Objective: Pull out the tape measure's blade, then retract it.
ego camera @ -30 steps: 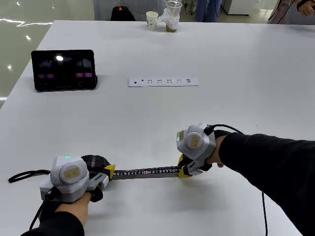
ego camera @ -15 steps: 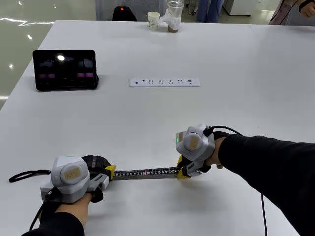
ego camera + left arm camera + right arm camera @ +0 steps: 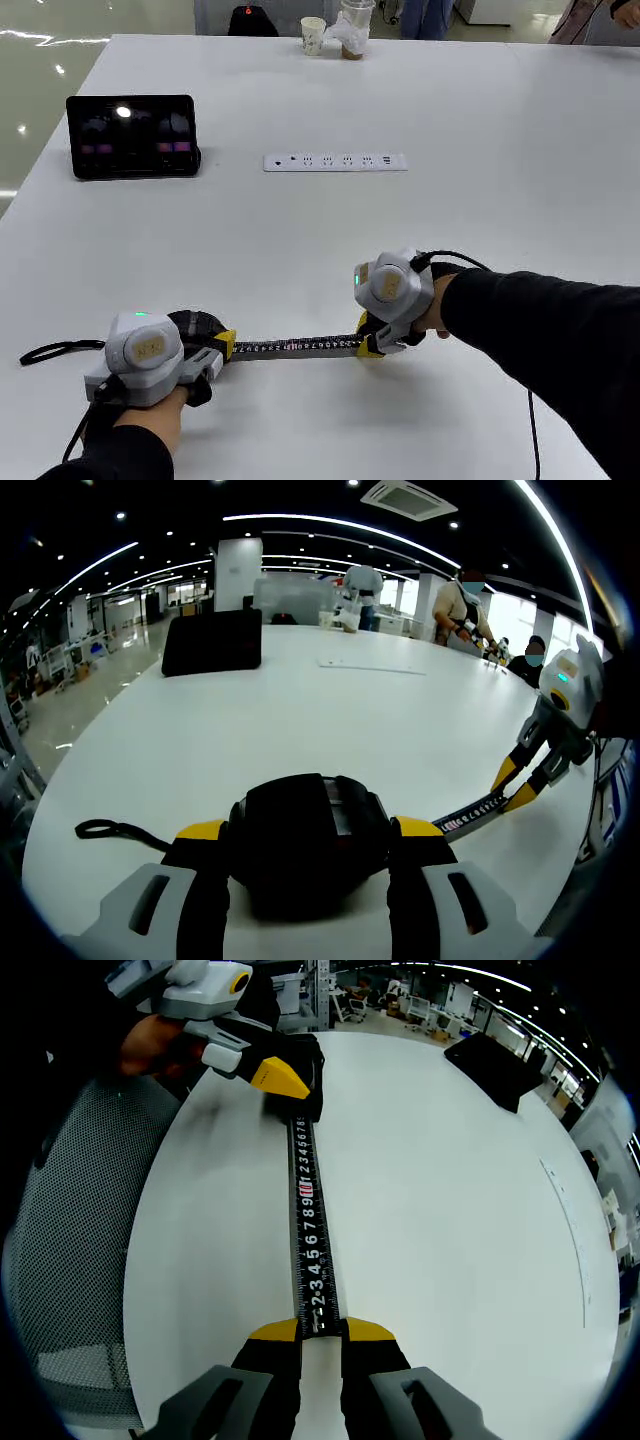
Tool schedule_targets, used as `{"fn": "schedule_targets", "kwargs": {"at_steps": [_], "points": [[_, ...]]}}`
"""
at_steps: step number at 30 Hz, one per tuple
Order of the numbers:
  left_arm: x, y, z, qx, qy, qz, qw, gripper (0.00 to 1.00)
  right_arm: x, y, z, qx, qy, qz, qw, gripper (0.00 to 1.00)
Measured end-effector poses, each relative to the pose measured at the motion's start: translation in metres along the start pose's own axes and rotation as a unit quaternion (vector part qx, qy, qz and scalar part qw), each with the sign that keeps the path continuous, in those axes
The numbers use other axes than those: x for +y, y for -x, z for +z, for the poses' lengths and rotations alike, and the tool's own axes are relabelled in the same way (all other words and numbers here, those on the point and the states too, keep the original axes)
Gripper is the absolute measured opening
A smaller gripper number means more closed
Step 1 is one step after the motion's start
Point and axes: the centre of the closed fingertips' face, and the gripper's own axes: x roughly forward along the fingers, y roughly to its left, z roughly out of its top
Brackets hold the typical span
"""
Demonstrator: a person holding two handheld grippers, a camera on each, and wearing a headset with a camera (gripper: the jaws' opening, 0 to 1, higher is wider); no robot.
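Near edge of the white worktop (image 3: 480, 150), both tongs low over it.

The left tongs (image 3: 222, 345) are clamping the tape measure case (image 3: 305, 840), one yellow-tipped jaw on each side. The case is black, rounded and chunky, and is sitting on the worktop at the person's near left. A thin black strap (image 3: 55, 350) is trailing from it in a loop across the surface, out toward the left edge.

The blade (image 3: 310, 1230) is standing drawn out of the case, running straight to the right. It is dark, with white numerals and fine tick marks; one numeral partway along is printed in red (the right gripper view is giving the clearest read of this). It is lying low along the worktop; whether it is actually touching, I cannot tell.

The right tongs (image 3: 368, 340) are pinching the blade's free end, jaws closed on it with the yellow tips just either side of the strip. A dark sleeve (image 3: 540, 320) is reaching in from the right behind them.

Further back, well apart from the work: a dark tablet (image 3: 132, 135) is propped at the left with small lit patches on its screen, a white power strip (image 3: 335, 161) is lying flat near the middle, and a paper cup (image 3: 313, 35) is standing with a clear cup (image 3: 352, 25) at the far edge.
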Motion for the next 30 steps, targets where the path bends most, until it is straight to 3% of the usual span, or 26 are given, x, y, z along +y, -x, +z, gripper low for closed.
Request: {"fn": "schedule_targets", "kwargs": {"at_steps": [30], "points": [[-0.0027,0.0013,-0.0018,0.005,-0.001,-0.001,1.0,0.58,0.0018,-0.0038,0.0094,-0.012,-0.004,-0.002,0.9999,0.12]]}}
